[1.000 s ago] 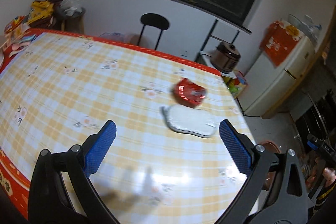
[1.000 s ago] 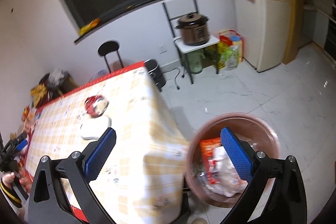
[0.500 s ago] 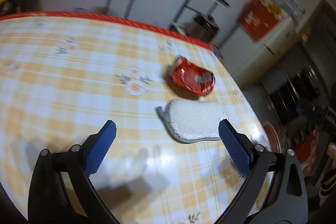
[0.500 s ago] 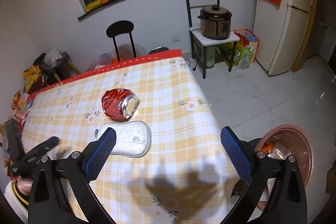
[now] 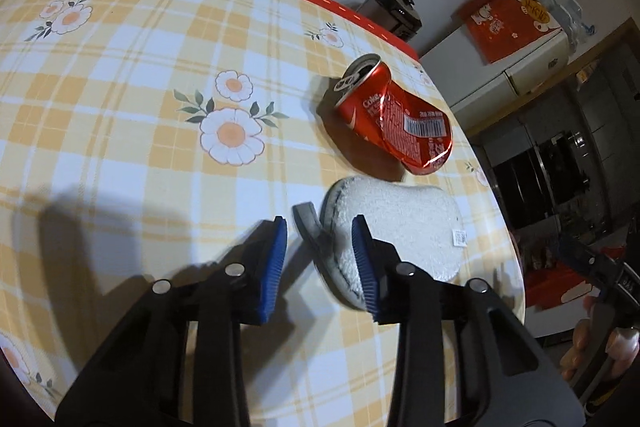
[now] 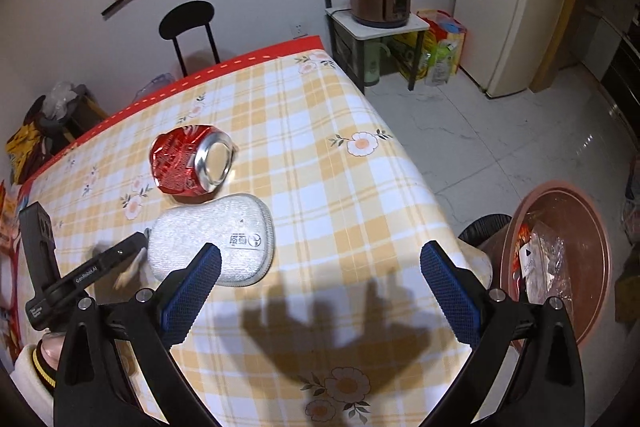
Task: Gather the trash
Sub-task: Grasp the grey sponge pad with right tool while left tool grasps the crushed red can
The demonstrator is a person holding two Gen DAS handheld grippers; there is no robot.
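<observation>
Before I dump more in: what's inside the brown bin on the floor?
The bin holds clear plastic wrapping and a red wrapper. The right gripper hides its near side; anything underneath is hidden.

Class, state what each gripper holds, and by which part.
Right gripper: nothing, open. Left gripper straddles the white pad's tabbed end; whether it grips cannot be told.
</observation>
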